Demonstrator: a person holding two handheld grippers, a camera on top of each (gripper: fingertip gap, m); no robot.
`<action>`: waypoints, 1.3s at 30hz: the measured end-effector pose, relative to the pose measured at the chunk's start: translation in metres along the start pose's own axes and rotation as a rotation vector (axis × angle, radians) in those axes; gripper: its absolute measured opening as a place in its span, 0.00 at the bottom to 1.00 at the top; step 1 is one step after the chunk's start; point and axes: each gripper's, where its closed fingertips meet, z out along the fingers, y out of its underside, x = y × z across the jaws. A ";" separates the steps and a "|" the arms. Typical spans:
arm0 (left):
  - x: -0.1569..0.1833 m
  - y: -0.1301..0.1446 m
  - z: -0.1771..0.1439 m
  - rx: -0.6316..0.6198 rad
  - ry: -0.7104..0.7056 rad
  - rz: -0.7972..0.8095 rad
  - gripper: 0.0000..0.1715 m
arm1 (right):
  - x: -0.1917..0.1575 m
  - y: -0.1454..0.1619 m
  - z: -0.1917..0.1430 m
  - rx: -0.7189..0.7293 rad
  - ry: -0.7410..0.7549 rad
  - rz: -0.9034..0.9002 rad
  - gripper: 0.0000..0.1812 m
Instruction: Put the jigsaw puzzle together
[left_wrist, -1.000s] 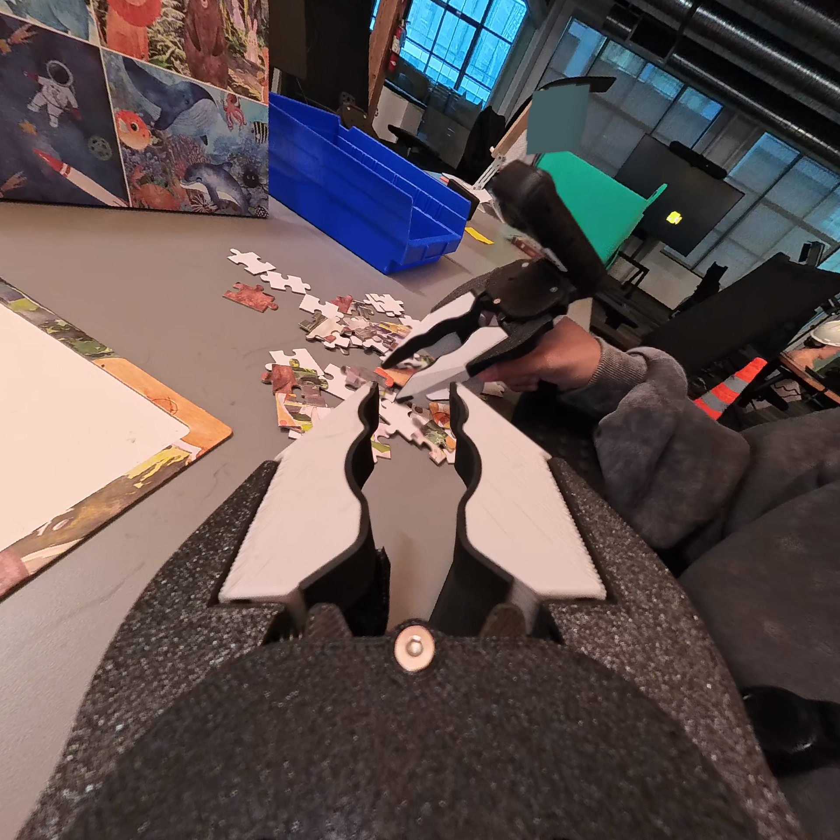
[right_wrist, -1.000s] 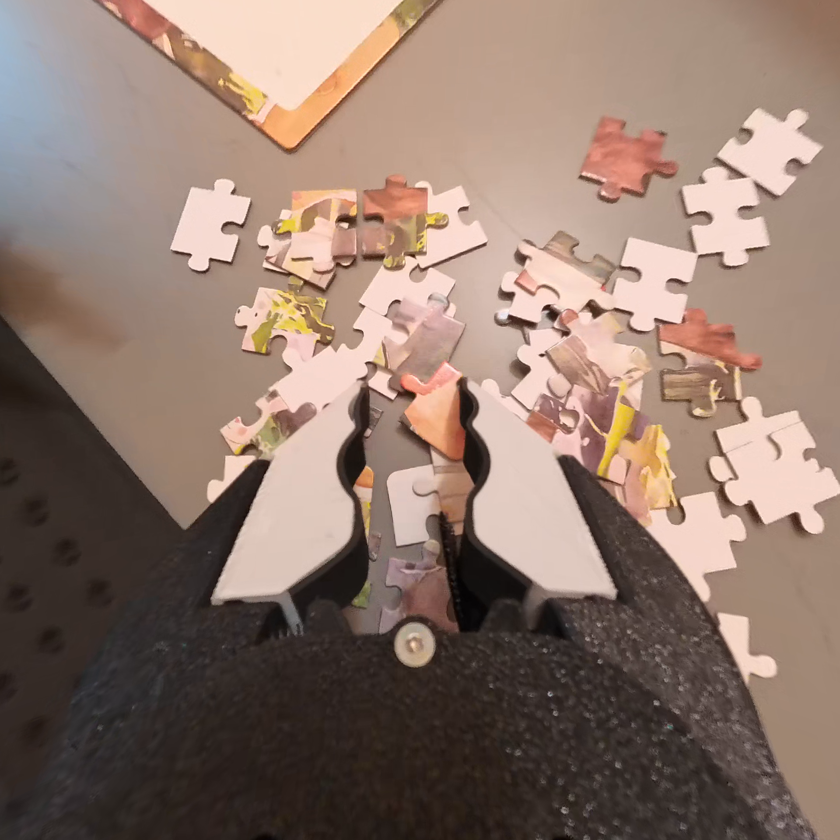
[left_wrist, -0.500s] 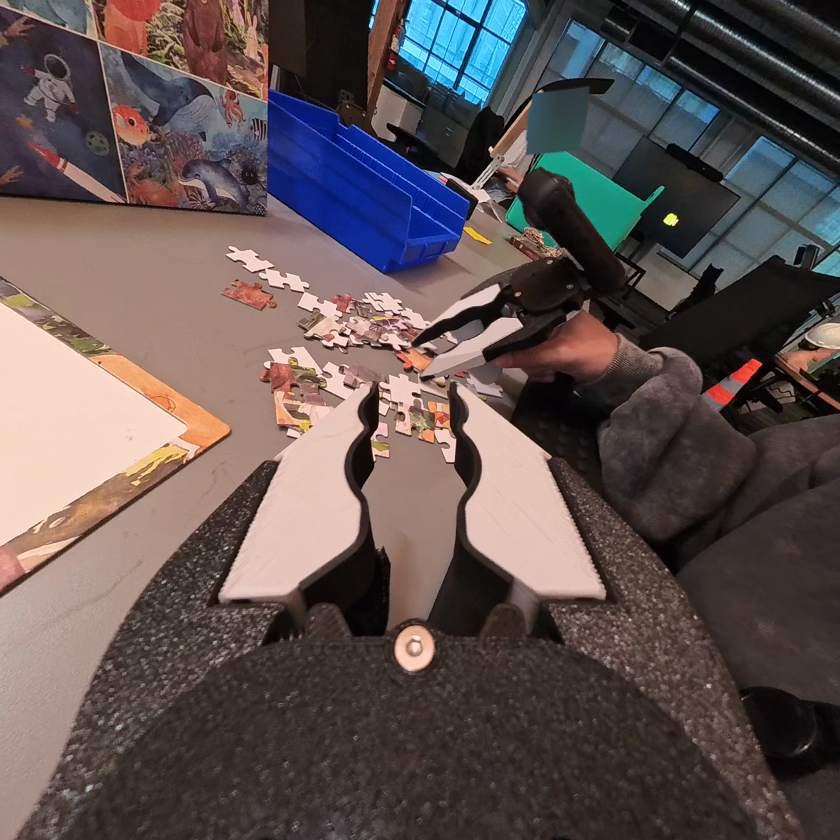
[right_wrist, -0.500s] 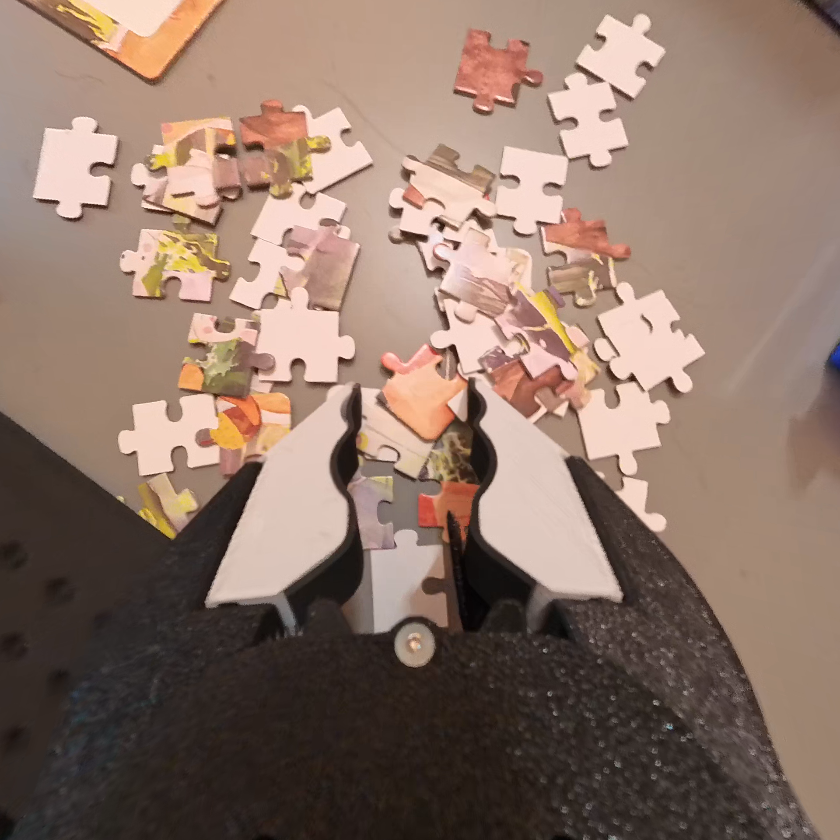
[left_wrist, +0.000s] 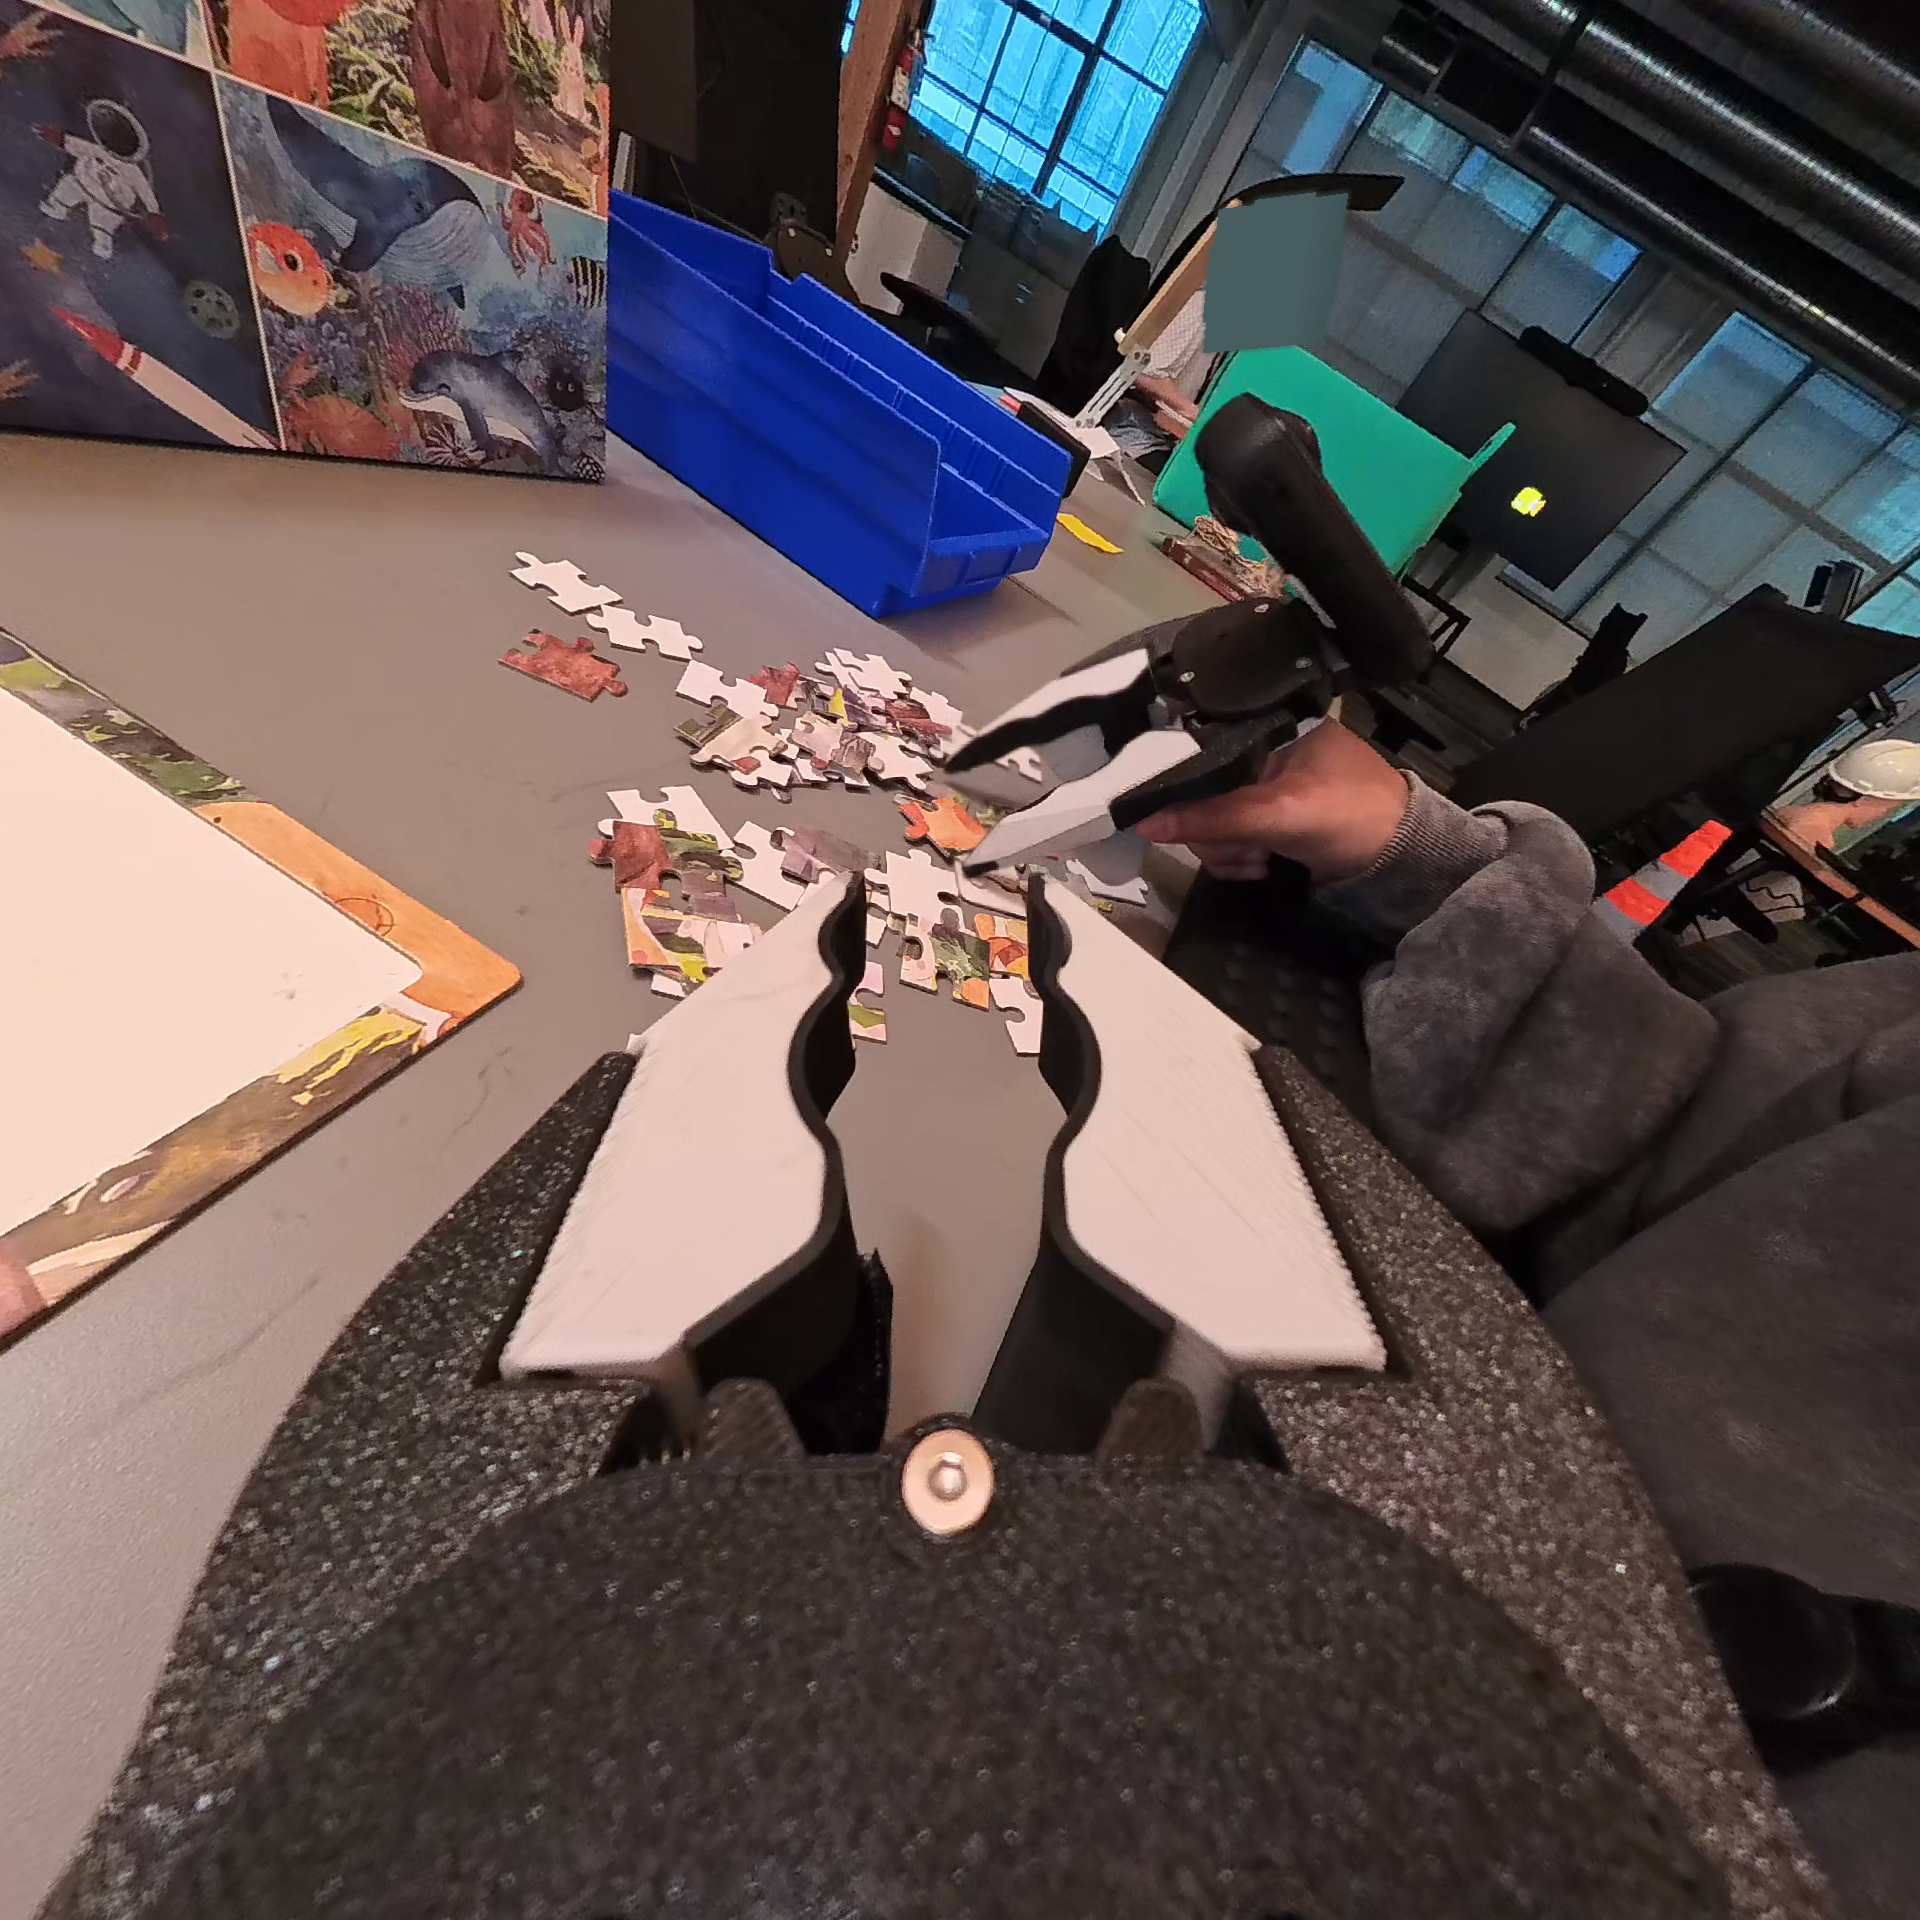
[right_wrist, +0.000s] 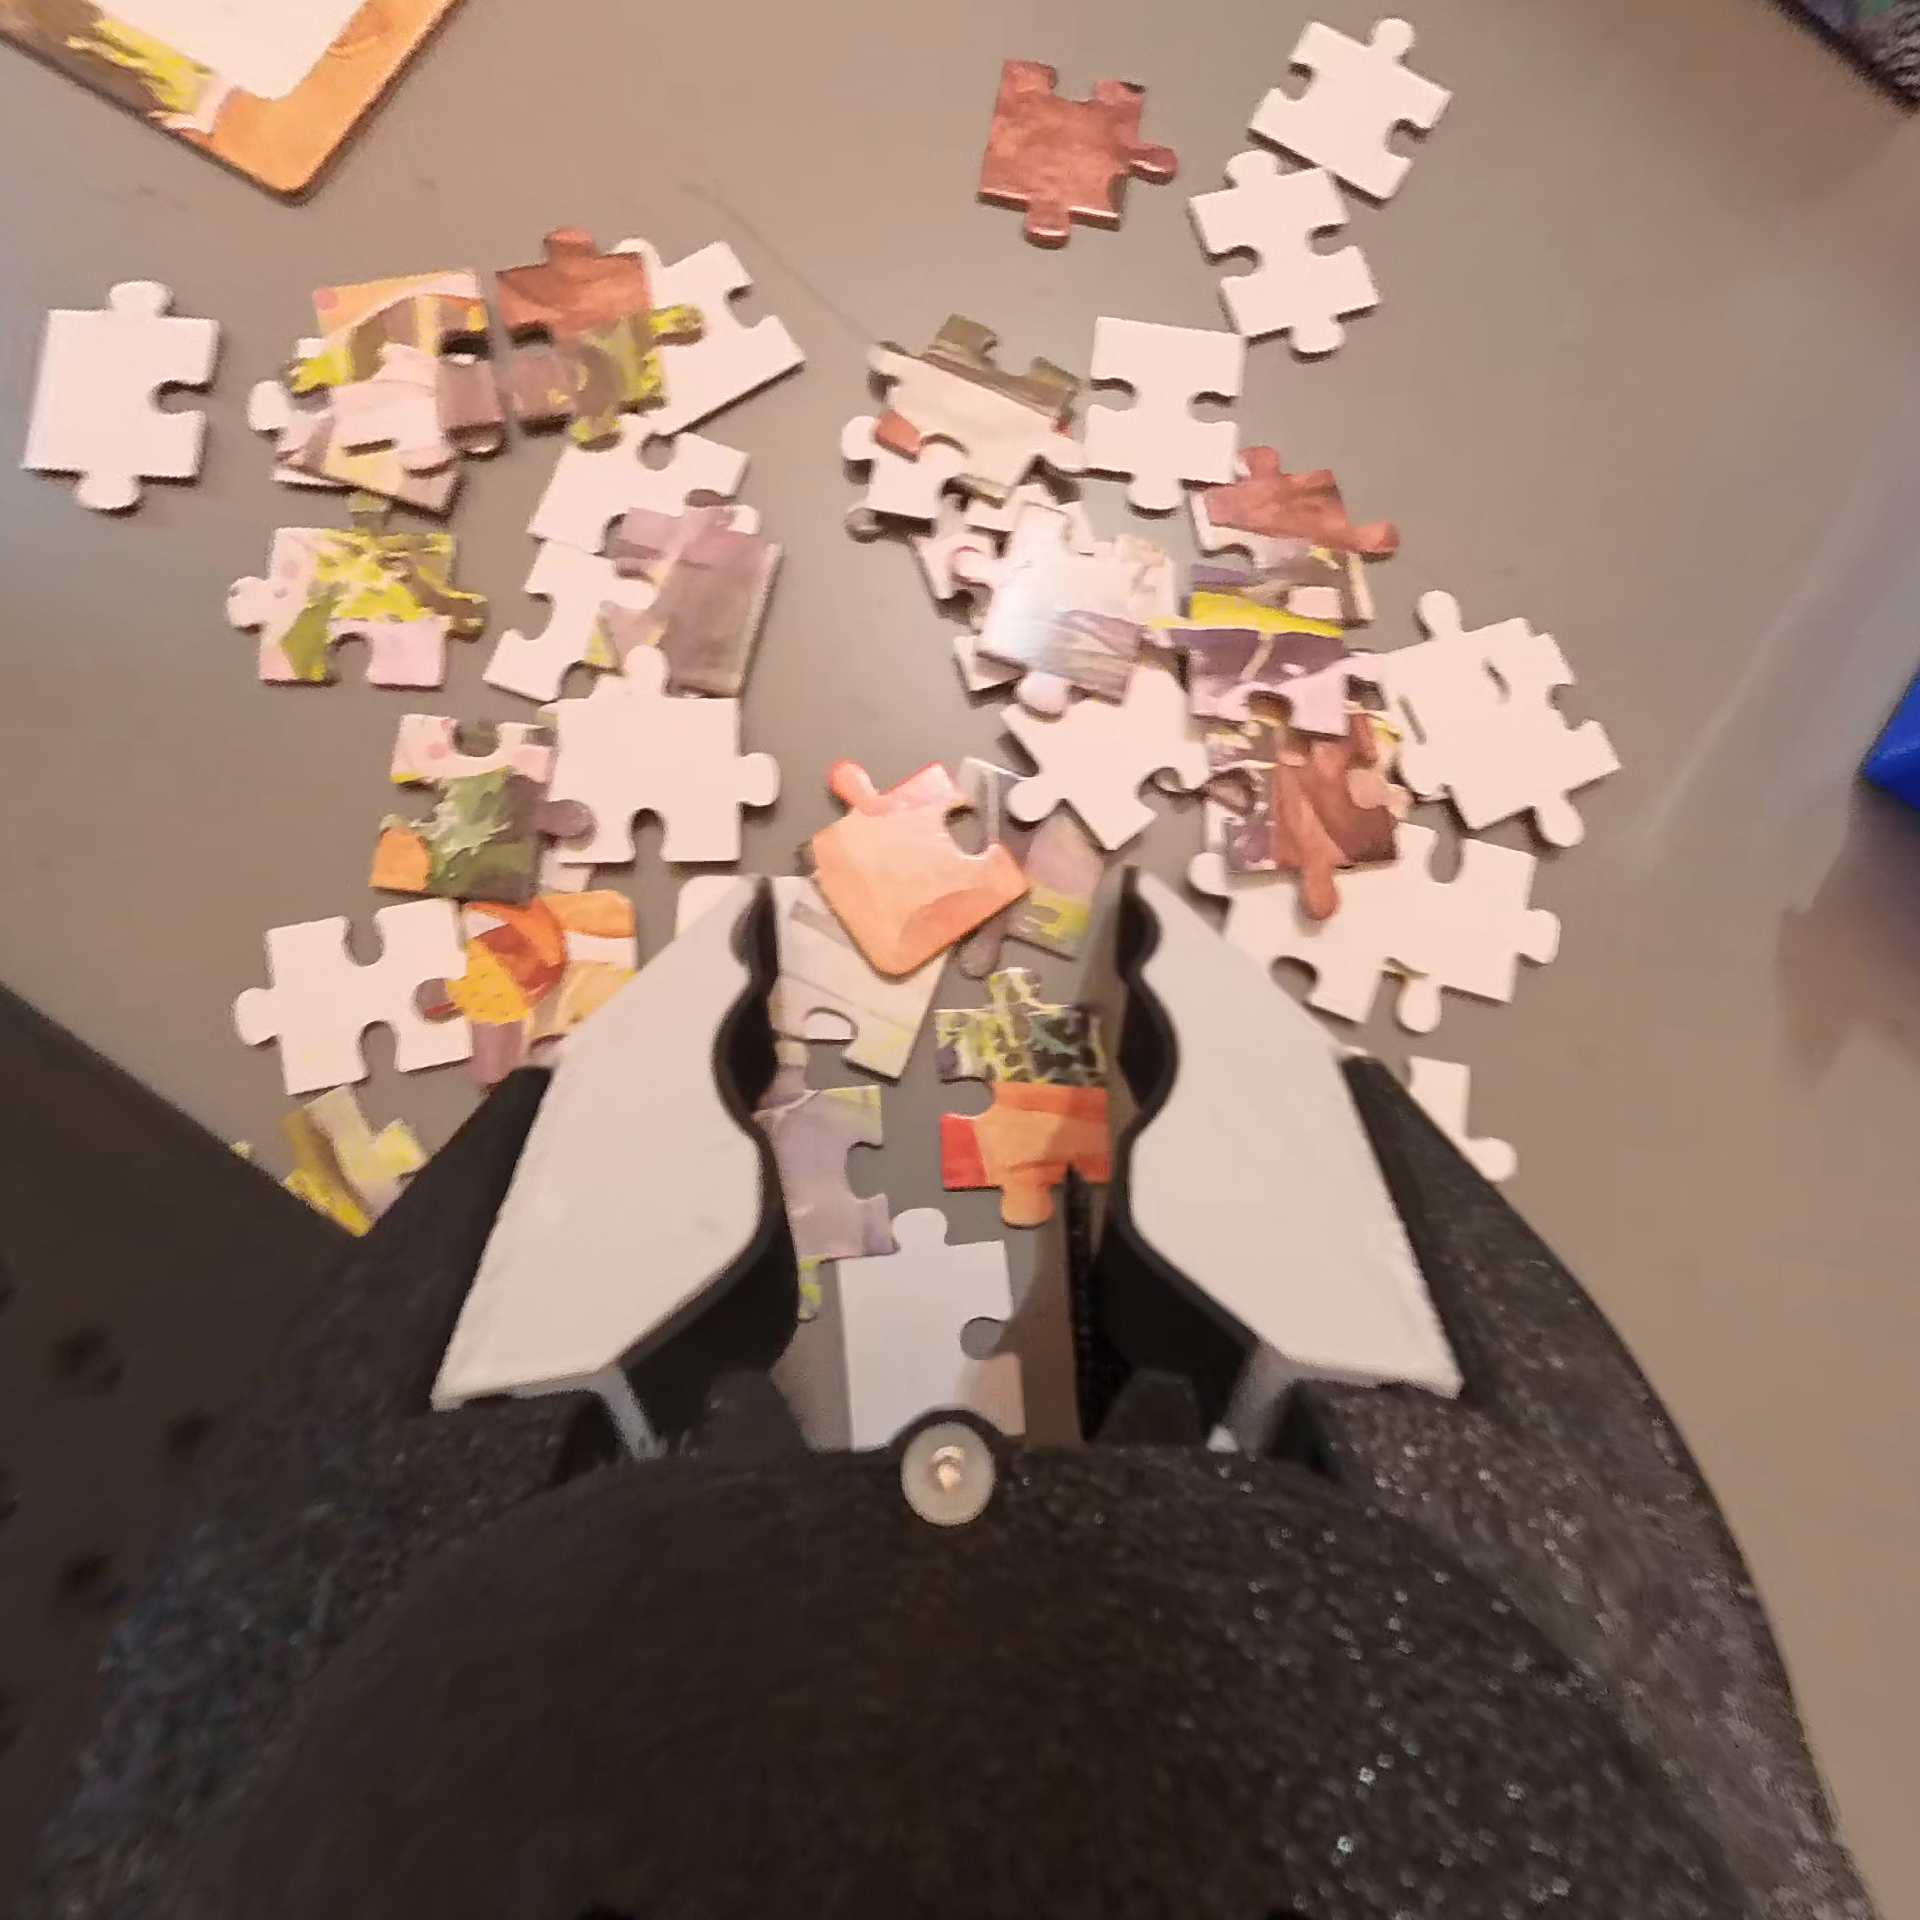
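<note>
Several loose jigsaw pieces (right_wrist: 665, 779) lie scattered on the grey table, some face up, some white side up; the pile also shows in the left wrist view (left_wrist: 810, 748). My right gripper (right_wrist: 945, 883) is open, low over the pile. An orange piece (right_wrist: 914, 894) lies loose between its fingertips, resting on other pieces. The puzzle frame board (left_wrist: 447, 956), white inside with an orange corner, lies at the left; its corner also shows in the right wrist view (right_wrist: 291, 135). My left gripper (left_wrist: 943, 888) is open and empty, above the table just short of the pile. The right gripper (left_wrist: 971, 816) shows beyond it.
A blue bin (left_wrist: 810, 416) and the picture-covered puzzle box (left_wrist: 312, 260) stand at the back of the table. A brown piece (right_wrist: 1070, 145) lies apart from the pile. A dark perforated mat (right_wrist: 104, 1195) borders the table's near edge. A grey sleeve (left_wrist: 1507, 987) is at the right. Tip to tip, the grippers are about 20 cm apart.
My right gripper has moved across the pile away from the frame board, dropped lower, and its jaws have opened wider around the orange piece. My left gripper has hardly moved.
</note>
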 end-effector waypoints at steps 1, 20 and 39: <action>0.000 0.000 0.000 0.000 0.000 0.000 0.18 | -0.005 0.000 0.000 0.001 -0.016 -0.012 0.34; 0.000 -0.001 -0.001 0.010 0.004 -0.012 0.18 | -0.004 -0.022 -0.029 0.091 0.008 -0.116 0.07; 0.000 -0.002 -0.002 0.015 0.008 -0.020 0.18 | 0.005 -0.001 -0.016 0.043 -0.116 0.026 0.20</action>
